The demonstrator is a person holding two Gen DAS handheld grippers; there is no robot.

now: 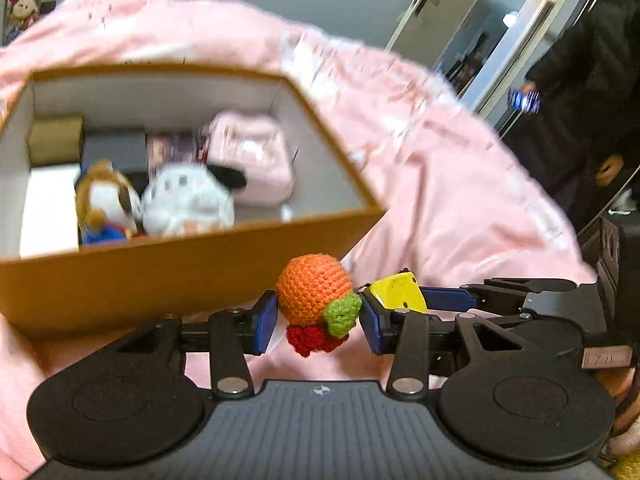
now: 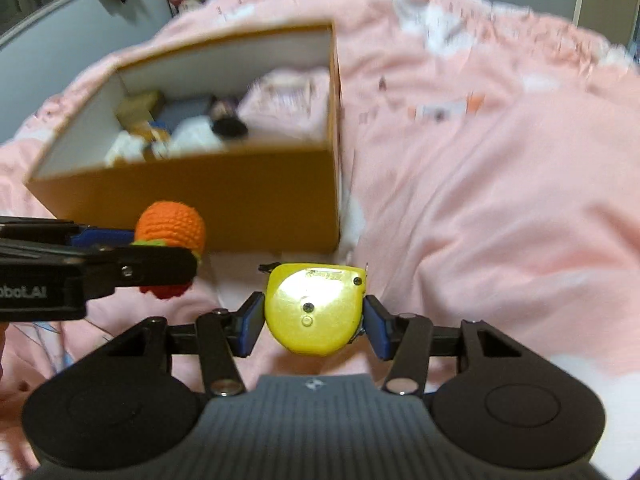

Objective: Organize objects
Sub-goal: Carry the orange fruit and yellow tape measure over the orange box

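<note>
My left gripper [image 1: 318, 320] is shut on an orange crocheted toy [image 1: 314, 288] with a green leaf and a red base, held above the pink bedspread in front of an open brown cardboard box [image 1: 168, 276]. My right gripper [image 2: 314, 322] is shut on a yellow tape measure [image 2: 316, 308], just right of the left gripper [image 2: 100, 268], and short of the box [image 2: 224, 196]. The crocheted toy also shows in the right wrist view [image 2: 172, 228]. The tape measure shows in the left wrist view [image 1: 398, 292].
The box holds a brown-and-white plush [image 1: 106, 200], a white plush [image 1: 188, 200], a pink pouch [image 1: 256, 156] and small boxes [image 1: 56, 140]. A pink bedspread [image 2: 480, 160] covers the bed. A person in dark clothes [image 1: 580, 92] stands at the far right by a mirrored door.
</note>
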